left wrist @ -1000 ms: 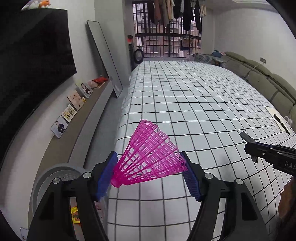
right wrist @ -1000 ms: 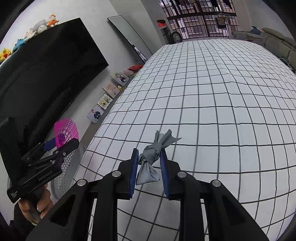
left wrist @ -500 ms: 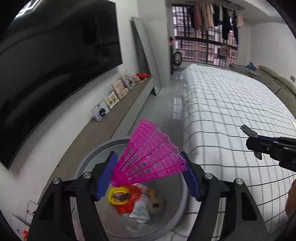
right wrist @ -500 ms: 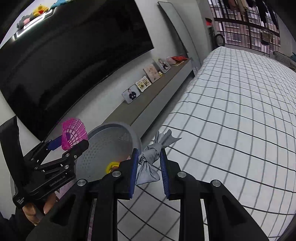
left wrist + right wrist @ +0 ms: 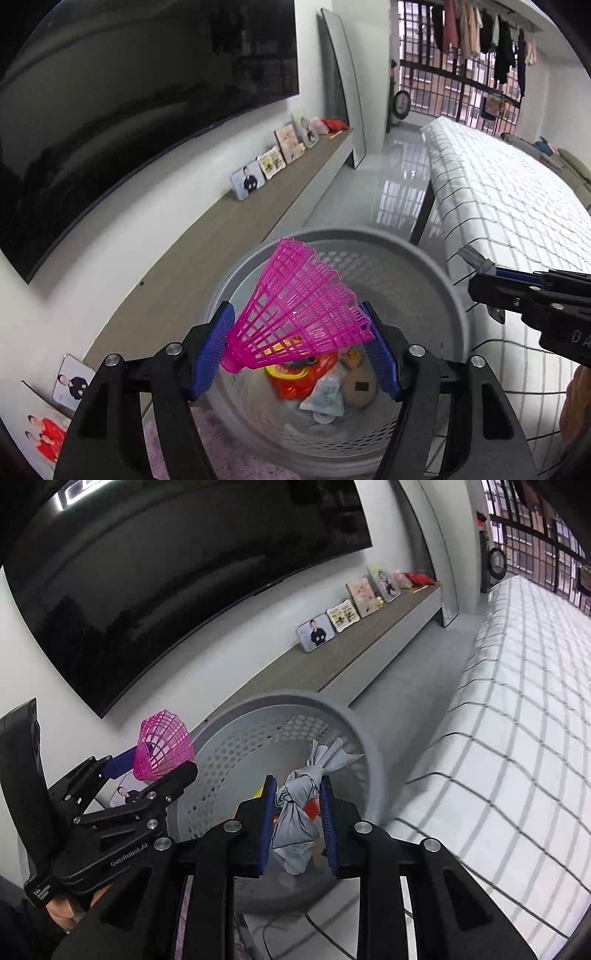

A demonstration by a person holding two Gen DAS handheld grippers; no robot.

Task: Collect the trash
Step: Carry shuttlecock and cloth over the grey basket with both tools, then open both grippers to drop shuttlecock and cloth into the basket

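Observation:
My left gripper (image 5: 300,325) is shut on a pink plastic shuttlecock (image 5: 295,314), held sideways between the blue pads above the grey perforated trash basket (image 5: 436,280). The basket holds red, yellow and pale wrappers (image 5: 314,380). My right gripper (image 5: 297,794) is shut on a knotted grey cloth scrap (image 5: 299,805), which hangs over the same basket (image 5: 373,760). In the right wrist view the left gripper (image 5: 155,760) with the shuttlecock (image 5: 162,744) sits at the basket's left rim. The right gripper (image 5: 480,267) reaches in from the right in the left wrist view.
A bed with a white checked cover (image 5: 517,199) lies right of the basket. A long low shelf (image 5: 258,206) with photo frames (image 5: 247,181) runs along the wall under a big dark TV (image 5: 129,92). A pink rug (image 5: 177,443) lies beside the basket. A cable (image 5: 325,934) trails on the floor.
Both grippers swung left from over the bed to above the trash basket, keeping hold of the shuttlecock and the cloth scrap. The basket now fills the lower middle of both views.

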